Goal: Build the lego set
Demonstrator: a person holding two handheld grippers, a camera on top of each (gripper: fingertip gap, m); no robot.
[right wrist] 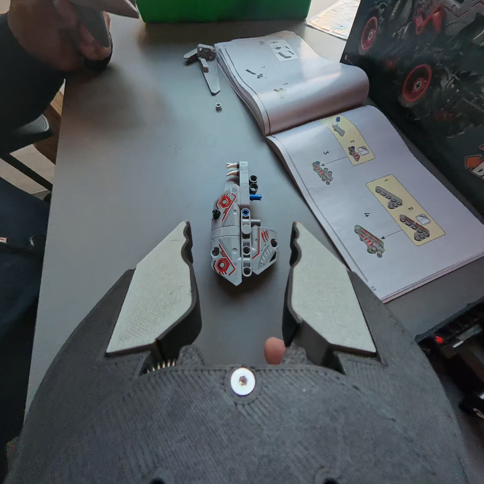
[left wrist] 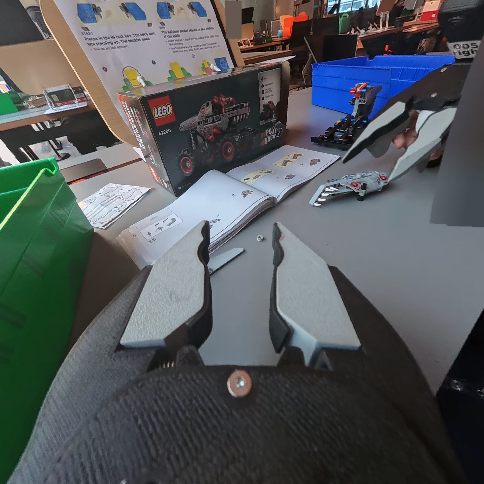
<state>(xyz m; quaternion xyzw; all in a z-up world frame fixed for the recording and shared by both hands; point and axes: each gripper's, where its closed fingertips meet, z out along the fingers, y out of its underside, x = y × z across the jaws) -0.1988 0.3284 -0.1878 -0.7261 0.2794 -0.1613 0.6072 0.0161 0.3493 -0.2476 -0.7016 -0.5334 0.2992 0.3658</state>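
Observation:
A grey and red body panel assembly (right wrist: pixel 241 235) with white teeth lies on the grey table; it also shows in the left wrist view (left wrist: pixel 348 186). My right gripper (right wrist: pixel 241 230) is open and empty, its fingers on either side of the assembly's near end, above it. My left gripper (left wrist: pixel 241 230) is open and empty, low over the table. A small grey bush (left wrist: pixel 259 237) lies just beyond its tips, and a flat grey piece (left wrist: pixel 226 258) lies beside the left finger. A grey sub-assembly (right wrist: pixel 203 59) and the bush (right wrist: pixel 218 106) show far off in the right wrist view.
The open instruction booklet (left wrist: pixel 230 201) (right wrist: pixel 340 167) lies in front of the set's box (left wrist: pixel 207 131). A black chassis frame (left wrist: pixel 348 123) stands by a blue bin (left wrist: pixel 348 76). A green bin (left wrist: pixel 34 248) stands at the left, a sticker sheet (left wrist: pixel 112 201) beside it. The gap from one gripper's tips to the other's is roughly 25 cm. My left gripper's tips are some 9 cm from the flat grey piece (left wrist: pixel 226 258). Look for it in the right wrist view (right wrist: pixel 209 79) too. To reach the bush (right wrist: pixel 218 106) in a straight line is about 10 cm for my left fingers, about 20 cm for my right. The left camera catches it too, in the left wrist view (left wrist: pixel 258 240).

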